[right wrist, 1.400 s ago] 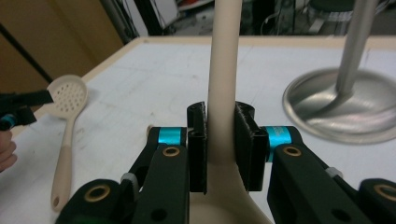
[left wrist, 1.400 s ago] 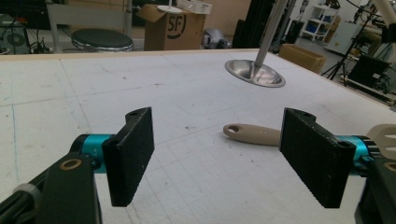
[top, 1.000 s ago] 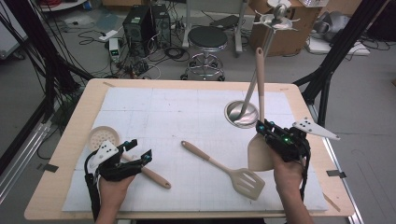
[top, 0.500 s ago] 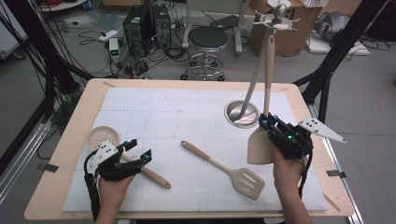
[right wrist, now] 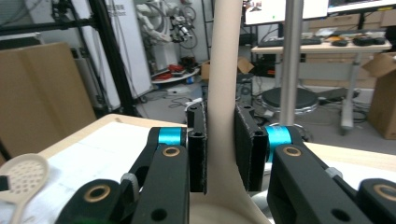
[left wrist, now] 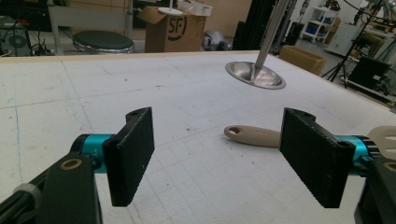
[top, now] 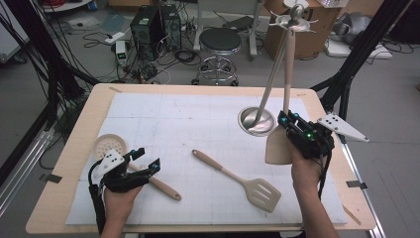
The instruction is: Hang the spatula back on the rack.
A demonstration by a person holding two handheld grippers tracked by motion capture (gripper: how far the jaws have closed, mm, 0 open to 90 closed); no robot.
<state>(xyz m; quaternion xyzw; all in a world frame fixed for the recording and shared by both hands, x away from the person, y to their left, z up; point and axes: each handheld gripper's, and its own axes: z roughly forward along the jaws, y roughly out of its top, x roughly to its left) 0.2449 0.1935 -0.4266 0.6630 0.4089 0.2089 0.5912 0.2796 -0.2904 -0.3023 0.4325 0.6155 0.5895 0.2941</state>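
1. Since a second ago the right gripper has carried the beige spatula from a tilt beside the stand to near upright, handle tip up at the hooks of the utensil stand.
2. Its jaws are clenched on the spatula's neck just above the blade, as the right gripper view shows; the blade hangs clear of the desk.
3. Judging by this, hanging the spatula on the stand's top is the step in hand, and it is not yet hooked.
4. Left gripper has stayed put near the skimmer; its jaws stand released and empty.
5. Slotted turner lies untouched mid-desk, likely next.
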